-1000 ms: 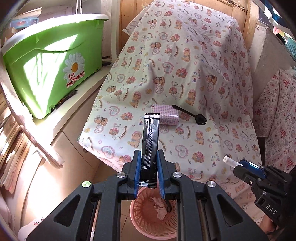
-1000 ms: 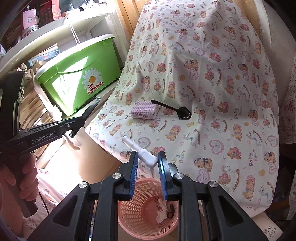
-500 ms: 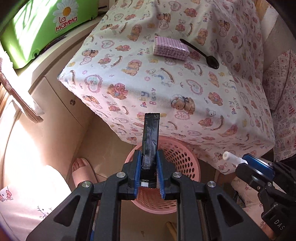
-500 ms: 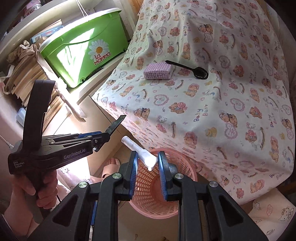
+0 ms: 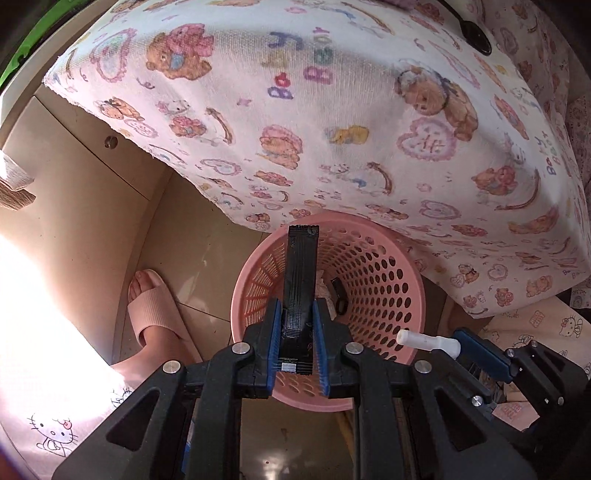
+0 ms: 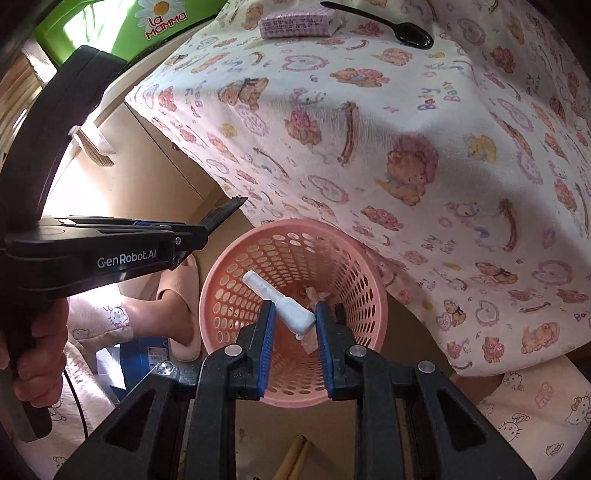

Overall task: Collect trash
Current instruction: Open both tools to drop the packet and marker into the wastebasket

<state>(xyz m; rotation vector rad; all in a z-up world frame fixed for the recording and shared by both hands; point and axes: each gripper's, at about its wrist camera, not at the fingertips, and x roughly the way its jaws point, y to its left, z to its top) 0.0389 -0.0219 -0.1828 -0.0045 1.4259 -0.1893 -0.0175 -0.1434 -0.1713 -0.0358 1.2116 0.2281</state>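
The pink perforated basket (image 5: 388, 280) stood on the tiled floor, its far rim tucked under the hanging edge of the teddy-bear cloth (image 5: 332, 110). Directly above its mouth the left gripper (image 5: 297, 343) was clamped on a long black sachet (image 5: 301, 280), which stood up between the blue pads. Over the same basket the right gripper (image 6: 293, 332) pinched a white plastic tube (image 6: 280, 301) at its thicker end, the thin end jutting up and left.

Down inside the basket lay some crumpled pale scraps and a small dark piece (image 5: 338, 293), too shadowed and blocked by the sachet to name. The print on the sachet was unreadable. Left of the basket a foot in a pink slipper (image 5: 155, 314) was half washed out by glare.

On the cloth beyond the basket, a lilac checked packet (image 6: 295, 24) and a black spoon (image 6: 391, 27) lay just beside each other, both cut by the frame's top edge. Further left of the basket stood beige cabinet fronts (image 5: 85, 177) and a corner of a green tub (image 6: 110, 26).

A second before, both cameras looked across the covered top with the basket low in the frame; both grippers had since come down and tipped steeply over it, grips unchanged.
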